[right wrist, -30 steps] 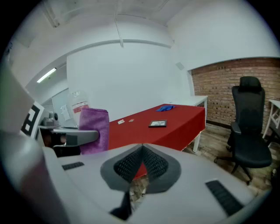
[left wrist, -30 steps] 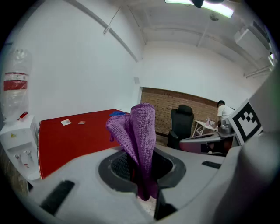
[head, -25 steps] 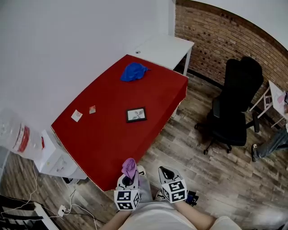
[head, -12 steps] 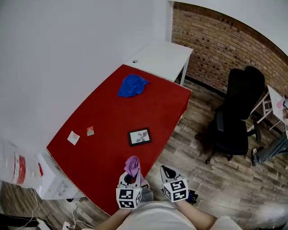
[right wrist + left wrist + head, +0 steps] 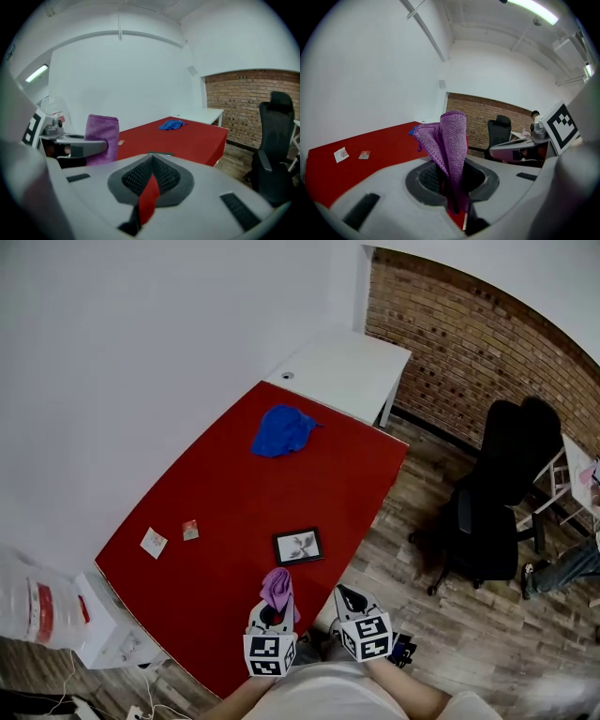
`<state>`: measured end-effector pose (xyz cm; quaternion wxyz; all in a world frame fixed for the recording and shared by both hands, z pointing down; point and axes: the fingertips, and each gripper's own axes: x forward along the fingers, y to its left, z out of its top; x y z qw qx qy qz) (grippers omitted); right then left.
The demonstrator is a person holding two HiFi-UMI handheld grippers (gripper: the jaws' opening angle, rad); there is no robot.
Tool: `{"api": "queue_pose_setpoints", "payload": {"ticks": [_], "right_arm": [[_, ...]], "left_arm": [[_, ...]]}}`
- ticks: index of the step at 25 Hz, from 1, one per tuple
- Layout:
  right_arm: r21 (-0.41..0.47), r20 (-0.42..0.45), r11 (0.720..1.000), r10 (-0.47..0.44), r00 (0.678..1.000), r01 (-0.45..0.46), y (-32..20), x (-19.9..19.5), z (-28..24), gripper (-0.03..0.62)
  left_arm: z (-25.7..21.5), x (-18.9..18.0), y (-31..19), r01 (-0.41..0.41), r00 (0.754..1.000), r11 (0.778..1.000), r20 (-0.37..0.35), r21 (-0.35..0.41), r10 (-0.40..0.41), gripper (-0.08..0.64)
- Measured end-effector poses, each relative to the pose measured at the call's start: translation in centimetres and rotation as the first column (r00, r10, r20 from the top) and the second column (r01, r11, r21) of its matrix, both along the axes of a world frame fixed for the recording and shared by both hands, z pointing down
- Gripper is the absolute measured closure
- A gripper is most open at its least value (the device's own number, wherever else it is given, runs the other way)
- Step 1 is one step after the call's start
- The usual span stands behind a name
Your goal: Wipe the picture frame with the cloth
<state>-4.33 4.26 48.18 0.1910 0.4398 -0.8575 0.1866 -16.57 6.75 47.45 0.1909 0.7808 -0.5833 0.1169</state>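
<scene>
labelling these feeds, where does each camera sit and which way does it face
Head view: on the head, steeply down at red table, picture frame; left gripper, right gripper show.
Left gripper view: on left gripper, along jaws shut on purple cloth.
Right gripper view: on right gripper, across the table; jaws together.
All share the purple cloth.

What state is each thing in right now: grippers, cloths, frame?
left gripper: shut on purple cloth
purple cloth: bunched, sticking up
right gripper: shut, empty
frame: flat on the table, untouched
blue cloth: crumpled at the table's far end
</scene>
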Motion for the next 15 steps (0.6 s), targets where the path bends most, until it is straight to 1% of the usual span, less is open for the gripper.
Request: {"api": "queue_pose_setpoints", "payload": {"ticks": [4,9,15], "right_arm": [[-0.002,-0.001,0.999,-0.041,0.999,0.041,-1.8,-0.2,-0.2,0.588],[-0.003,0.008,0.997,-0.073,0.997,0.073,-3.7,-0.4,-0.1,0.588],[-0.013,0.015,0.996,-0.085,0.996,0.085,-5.0,-0.4,0.4,0.588]], "left_arm": [[-0.3,0.2,-1.9,0.026,1.0,1.0,-0.004,-0.002,-0.026,0.499],[0.0,0.5,-3.2,0.049,0.999,0.999,0.006,-0.008,-0.049,0.499],[0.9,0.5,-4.4,0.041,0.999,0.998,0.027,-0.038,-0.04,0.499]]}}
